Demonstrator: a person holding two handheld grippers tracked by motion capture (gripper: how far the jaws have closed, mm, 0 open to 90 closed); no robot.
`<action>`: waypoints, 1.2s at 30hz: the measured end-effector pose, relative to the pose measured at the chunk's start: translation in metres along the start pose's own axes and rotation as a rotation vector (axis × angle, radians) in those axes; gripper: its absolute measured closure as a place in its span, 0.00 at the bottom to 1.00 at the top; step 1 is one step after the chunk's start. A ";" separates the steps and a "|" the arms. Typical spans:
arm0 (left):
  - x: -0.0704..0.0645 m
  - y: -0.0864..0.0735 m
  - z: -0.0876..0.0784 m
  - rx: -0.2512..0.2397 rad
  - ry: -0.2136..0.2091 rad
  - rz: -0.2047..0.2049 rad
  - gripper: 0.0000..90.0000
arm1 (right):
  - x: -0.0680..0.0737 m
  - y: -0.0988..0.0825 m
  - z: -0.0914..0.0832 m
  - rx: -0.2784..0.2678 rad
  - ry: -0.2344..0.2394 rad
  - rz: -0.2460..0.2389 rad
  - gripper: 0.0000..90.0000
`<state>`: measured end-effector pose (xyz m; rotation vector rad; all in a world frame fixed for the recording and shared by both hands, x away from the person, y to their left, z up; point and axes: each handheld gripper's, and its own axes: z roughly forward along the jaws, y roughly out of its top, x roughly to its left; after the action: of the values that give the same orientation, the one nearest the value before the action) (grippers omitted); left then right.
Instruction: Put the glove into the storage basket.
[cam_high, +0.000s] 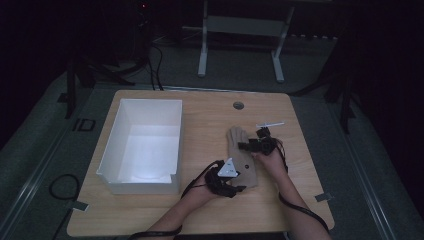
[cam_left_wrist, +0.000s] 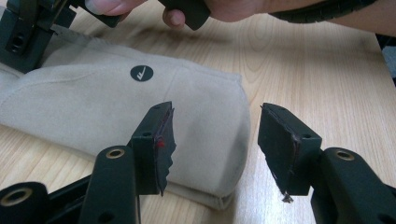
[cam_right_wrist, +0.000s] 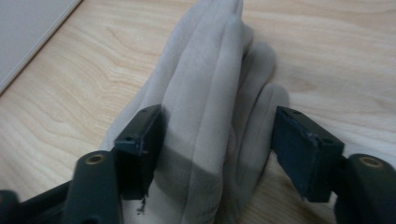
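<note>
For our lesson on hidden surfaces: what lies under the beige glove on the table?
The glove lies flat on the wooden table, whose light wood shows all round it. The wood right beneath it is covered, so whether anything else lies there cannot be seen.

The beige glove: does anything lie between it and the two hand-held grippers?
Nothing visible does. The glove lies flat on the table. The left hand-held gripper has its open jaws around the cuff end; the right hand-held gripper straddles the finger end, its jaws not visibly pressing.
</note>
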<state>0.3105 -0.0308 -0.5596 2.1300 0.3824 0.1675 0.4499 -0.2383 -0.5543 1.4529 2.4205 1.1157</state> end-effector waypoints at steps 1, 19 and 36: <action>0.000 0.000 0.000 -0.001 0.000 -0.001 0.51 | 0.000 0.000 0.000 0.000 0.010 -0.001 0.44; -0.007 -0.009 0.010 0.102 0.064 0.135 0.49 | 0.006 -0.006 0.001 -0.022 0.045 -0.021 0.68; 0.011 -0.004 0.012 0.121 0.087 -0.026 0.88 | 0.009 -0.007 0.000 -0.037 0.036 -0.030 0.73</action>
<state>0.3228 -0.0345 -0.5695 2.2411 0.4812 0.2275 0.4402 -0.2331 -0.5561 1.3931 2.4239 1.1835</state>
